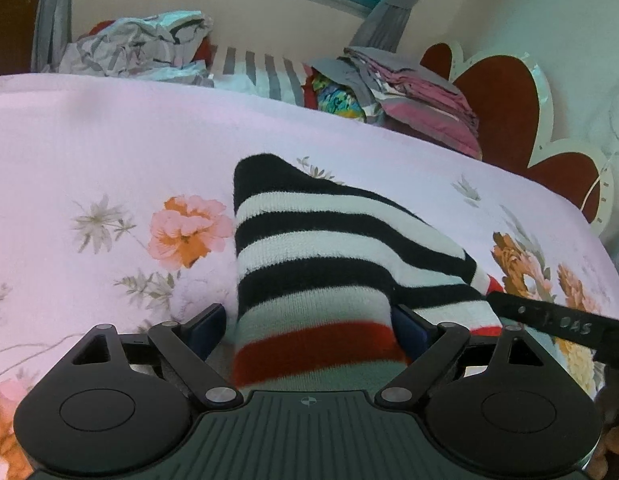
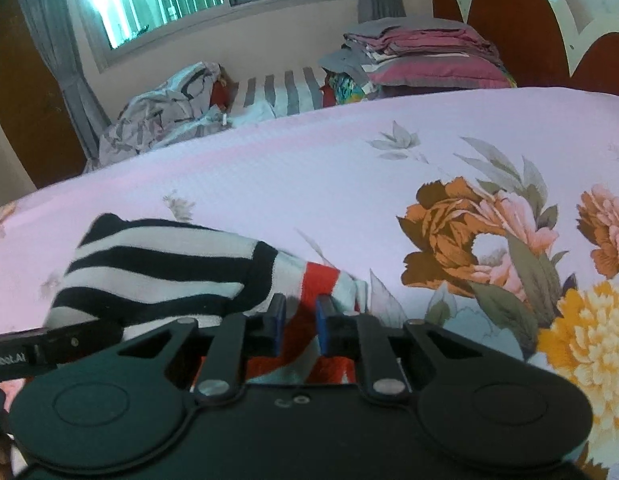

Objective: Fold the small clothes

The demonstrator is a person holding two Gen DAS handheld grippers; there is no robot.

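A small knit garment [image 1: 309,240] with black and white stripes and a red band lies on the pink floral bedsheet [image 1: 109,140]. My left gripper [image 1: 309,320] stands wide open astride its near end, the fabric filling most of the gap between the blue pads. In the right wrist view the same garment [image 2: 157,264] lies to the left, its red-and-white end bunched up. My right gripper [image 2: 300,320] is nearly closed, its pads pinching that red-striped end. One finger of the right gripper [image 1: 549,322] shows at the right edge of the left wrist view.
A stack of folded pink and grey bedding [image 1: 421,92] sits at the bed's far side by the red headboard [image 1: 497,100]. A crumpled grey-patterned sheet [image 1: 141,48] lies far left, below a window with grey curtains. Bare bedsheet spreads to the right [image 2: 389,168].
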